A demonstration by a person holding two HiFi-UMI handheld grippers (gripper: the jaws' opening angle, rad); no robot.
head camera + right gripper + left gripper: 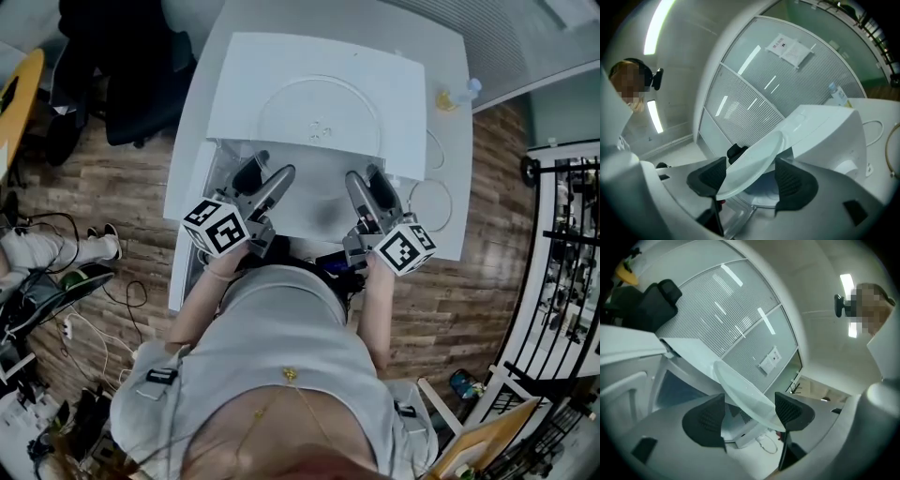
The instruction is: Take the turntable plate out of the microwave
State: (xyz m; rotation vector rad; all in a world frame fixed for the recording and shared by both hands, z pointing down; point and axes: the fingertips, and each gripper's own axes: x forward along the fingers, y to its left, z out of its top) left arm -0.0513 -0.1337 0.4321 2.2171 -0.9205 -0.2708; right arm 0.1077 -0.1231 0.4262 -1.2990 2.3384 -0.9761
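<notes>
No readable text anywhere from my seat.
Left cube (217, 228), right cube (405, 247): black-and-white square marker patterns only, no letters or digits I can make out.
Paper sheets (790, 47) stuck on ribbed wall panel (754, 89), right gripper view: dark mark near top, print lines too small to read.
Same sheets (769, 361) in left gripper view: blurred, illegible.

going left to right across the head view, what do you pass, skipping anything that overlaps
black office chair → left gripper → right gripper → small bottle → black metal rack
</notes>
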